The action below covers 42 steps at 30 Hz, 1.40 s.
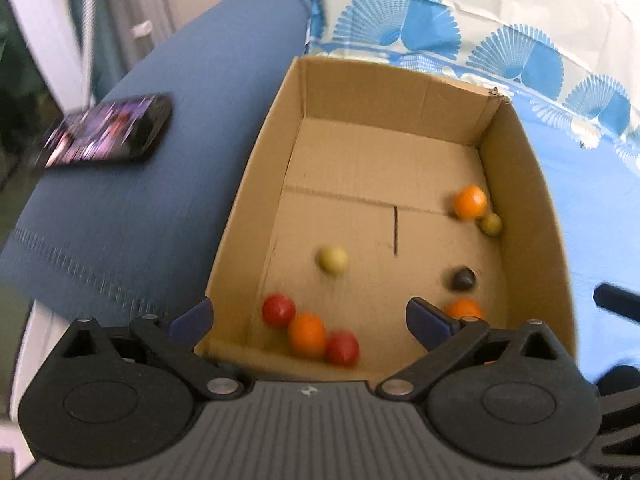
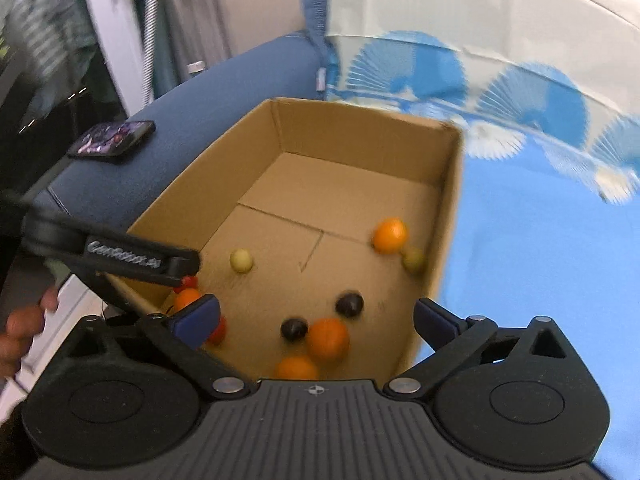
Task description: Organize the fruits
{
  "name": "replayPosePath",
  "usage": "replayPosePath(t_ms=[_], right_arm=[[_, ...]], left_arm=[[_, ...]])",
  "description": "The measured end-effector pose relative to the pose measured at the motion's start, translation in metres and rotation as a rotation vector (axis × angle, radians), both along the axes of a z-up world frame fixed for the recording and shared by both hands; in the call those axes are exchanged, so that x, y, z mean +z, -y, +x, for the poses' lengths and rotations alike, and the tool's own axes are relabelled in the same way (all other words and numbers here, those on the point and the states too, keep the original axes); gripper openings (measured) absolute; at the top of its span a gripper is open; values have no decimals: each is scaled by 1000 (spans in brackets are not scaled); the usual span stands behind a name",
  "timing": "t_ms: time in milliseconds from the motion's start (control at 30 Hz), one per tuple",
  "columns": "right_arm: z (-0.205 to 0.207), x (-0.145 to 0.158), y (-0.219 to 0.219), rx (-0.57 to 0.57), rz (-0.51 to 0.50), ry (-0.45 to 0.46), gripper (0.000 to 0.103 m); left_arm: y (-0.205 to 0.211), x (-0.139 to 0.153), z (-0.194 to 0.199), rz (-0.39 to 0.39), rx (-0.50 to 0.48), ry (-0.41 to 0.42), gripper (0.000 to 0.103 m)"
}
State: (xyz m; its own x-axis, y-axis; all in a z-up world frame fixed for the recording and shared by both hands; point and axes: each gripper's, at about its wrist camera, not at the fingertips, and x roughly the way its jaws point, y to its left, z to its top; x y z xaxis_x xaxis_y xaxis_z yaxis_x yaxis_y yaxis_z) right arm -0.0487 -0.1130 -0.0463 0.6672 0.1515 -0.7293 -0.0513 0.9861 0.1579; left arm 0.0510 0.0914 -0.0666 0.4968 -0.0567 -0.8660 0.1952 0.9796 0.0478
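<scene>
A: Both claws are spread wide with nothing in them. The left claw [image 1: 308, 316] hangs over the near end of the open brown cardboard box [image 1: 524, 184], and the right claw [image 2: 318, 316] over the same box from the other side. No pad touches any fruit.

B: So the fruit is all in the box?

A: All that shows, yes. A round orange fruit [image 1: 470, 201] and a small olive-green one [image 1: 491, 224] sit touching in the far right corner. A pale yellow ball [image 1: 332, 259] lies alone mid-floor. Two red fruits [image 1: 279, 310] flank another orange [image 1: 307, 334] at the near wall, and two dark purple ones [image 2: 349, 304] lie by more oranges.

B: What might go wrong?

A: The fruits are round and look blurred, so I'd judge they may be rolling; a claw closing on one could pinch it out sideways. The clusters touch, so a grab may nudge its neighbours

B: And the box?

A: It rests on a soft blue bedcover [image 1: 592, 208] beside a dark blue cushion [image 1: 168, 184] carrying a black phone [image 1: 110, 132]. A push on the wall could tip it, and the claws are close enough to collide
</scene>
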Motion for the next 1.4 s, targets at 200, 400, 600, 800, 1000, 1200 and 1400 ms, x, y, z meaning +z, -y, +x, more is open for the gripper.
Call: replayPosePath(t_ms=[200, 400, 600, 800, 1000, 1200, 1400], right_arm=[[-60, 29, -11, -78, -15, 63, 102], [-99, 46, -15, -124, -18, 105, 102], [-122, 57, -17, -168, -40, 132, 102], [-143, 66, -20, -174, -85, 189, 102], [-150, 67, -26, -154, -108, 213, 102], [-147, 64, -29, -128, -118, 205, 102], [-141, 57, -30, -117, -123, 181, 102]], left_arm=[[-6, 29, -54, -17, -4, 52, 103], [-12, 51, -107, -27, -28, 124, 103], [-14, 66, -137, -39, -29, 181, 103], [-12, 73, -151, -34, -45, 209, 103], [-12, 74, -155, -18, -44, 221, 103], [-14, 70, -149, -16, -24, 205, 103], [-10, 63, -143, 21, -38, 192, 103]])
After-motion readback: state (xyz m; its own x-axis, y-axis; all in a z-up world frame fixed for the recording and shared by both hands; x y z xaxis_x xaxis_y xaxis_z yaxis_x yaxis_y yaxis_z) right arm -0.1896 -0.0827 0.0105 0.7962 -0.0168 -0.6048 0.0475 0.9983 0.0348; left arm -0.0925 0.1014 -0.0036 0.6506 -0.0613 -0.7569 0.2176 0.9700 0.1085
